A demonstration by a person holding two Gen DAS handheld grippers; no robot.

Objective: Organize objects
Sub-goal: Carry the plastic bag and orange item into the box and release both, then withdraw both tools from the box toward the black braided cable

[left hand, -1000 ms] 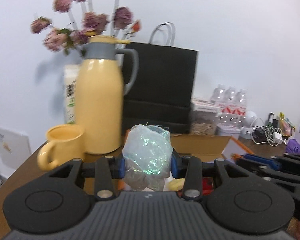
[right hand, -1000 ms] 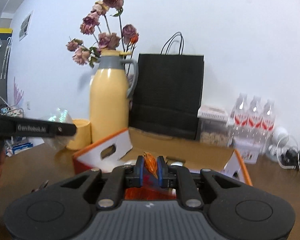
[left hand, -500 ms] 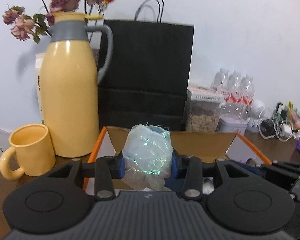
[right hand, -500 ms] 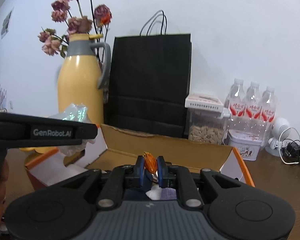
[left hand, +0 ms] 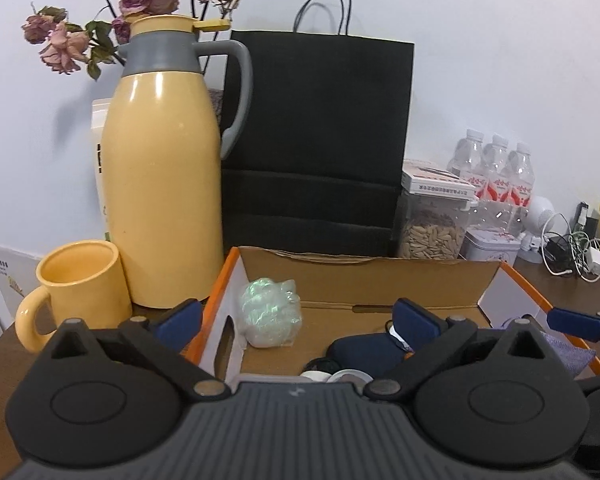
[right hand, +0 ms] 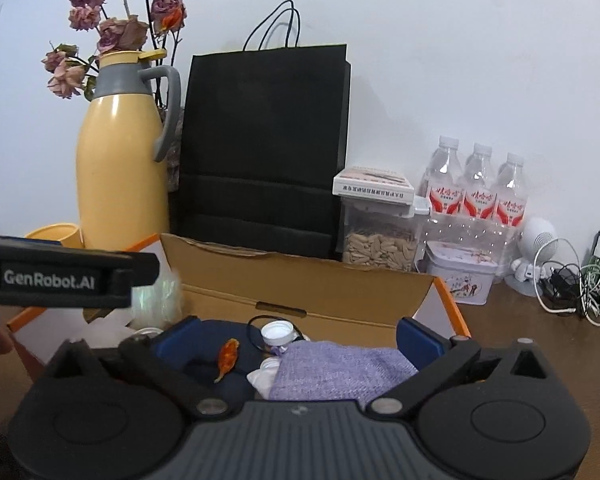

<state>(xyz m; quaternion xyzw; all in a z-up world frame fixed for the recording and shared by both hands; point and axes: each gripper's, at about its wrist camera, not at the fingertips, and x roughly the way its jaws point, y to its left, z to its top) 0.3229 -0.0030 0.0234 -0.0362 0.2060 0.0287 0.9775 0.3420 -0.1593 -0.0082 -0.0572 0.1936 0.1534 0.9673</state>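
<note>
Now both grippers' fingers have just sprung apart, dropping crinkly bag (left hand: 270,312) and orange scrap (right hand: 228,359) into box (left hand: 364,276).

Glossy thermos (left hand: 162,184); matt cardboard box (left hand: 364,280).

**A:** We see a pale yellow thermos jug (left hand: 162,184) with a grey collar and handle, and a matching yellow ceramic mug (left hand: 78,292). The tall paper bag (left hand: 316,136) behind is plain black.

**B:** Yep. We'd add the brown cardboard box (right hand: 300,280) with orange outer edges, a crinkly iridescent green-white plastic bundle (left hand: 270,314), a small orange-red dried scrap (right hand: 228,356), and lilac knitted cloth (right hand: 340,372). Bottle labels are red and white.
</note>
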